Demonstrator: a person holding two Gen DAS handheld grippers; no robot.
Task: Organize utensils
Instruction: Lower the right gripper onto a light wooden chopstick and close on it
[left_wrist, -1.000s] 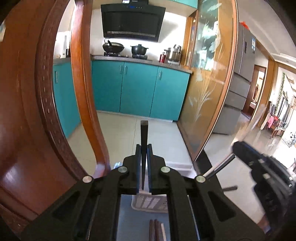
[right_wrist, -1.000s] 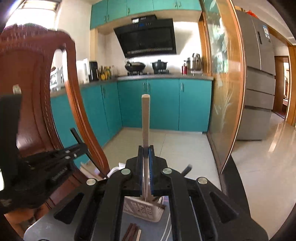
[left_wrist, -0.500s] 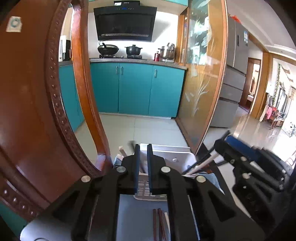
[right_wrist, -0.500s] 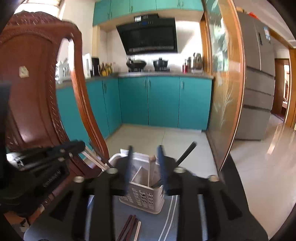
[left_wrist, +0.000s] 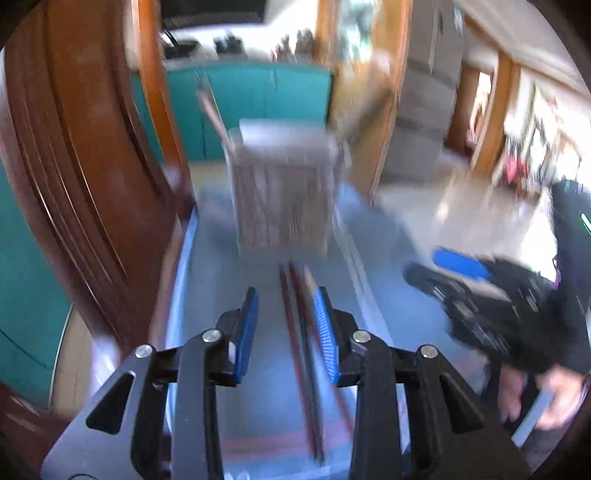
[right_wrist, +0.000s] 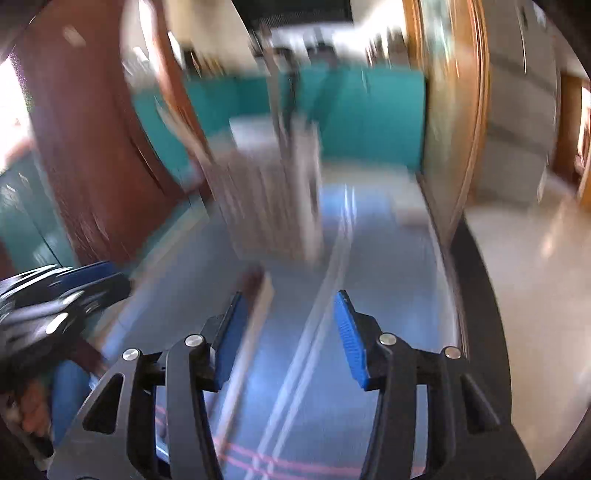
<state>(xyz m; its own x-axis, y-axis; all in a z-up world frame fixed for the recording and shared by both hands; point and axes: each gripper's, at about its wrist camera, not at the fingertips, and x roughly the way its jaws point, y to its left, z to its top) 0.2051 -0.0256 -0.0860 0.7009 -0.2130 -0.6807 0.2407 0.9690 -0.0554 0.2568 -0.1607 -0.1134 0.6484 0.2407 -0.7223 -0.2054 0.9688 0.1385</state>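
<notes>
Both grippers have dropped down low since half a second ago, and both now look along the blue-grey placemat (left_wrist: 221, 266) on the worktop. Everything is blurry from the fast move.

The left gripper (left_wrist: 286, 301) has its blue-padded fingers (left_wrist: 246, 332) spread apart, with nothing held. It hangs over the bundle of dark brown wooden chopsticks (left_wrist: 295, 314) lying flat on the placemat. The chopsticks run between the two fingers, closer to the right one. I cannot tell if the fingers touch them.

The right gripper (right_wrist: 288, 301) also has its blue fingers (right_wrist: 349, 336) spread wide and holds nothing. A pale wooden chopstick (right_wrist: 255, 314) lies on the placemat, just beside its left finger.

The white plastic slotted utensil basket (left_wrist: 282, 199) stands upright on the placemat, past the chopsticks. Some sticks poke out of its top, leaning left. In the right view the same basket (right_wrist: 269, 206) sits ahead and a little left.

A red-brown carved wooden chair back (left_wrist: 81, 166) rises on the left side. Teal kitchen cabinets (right_wrist: 369, 114) stand far behind. Each gripper shows at the edge of the other's view.
</notes>
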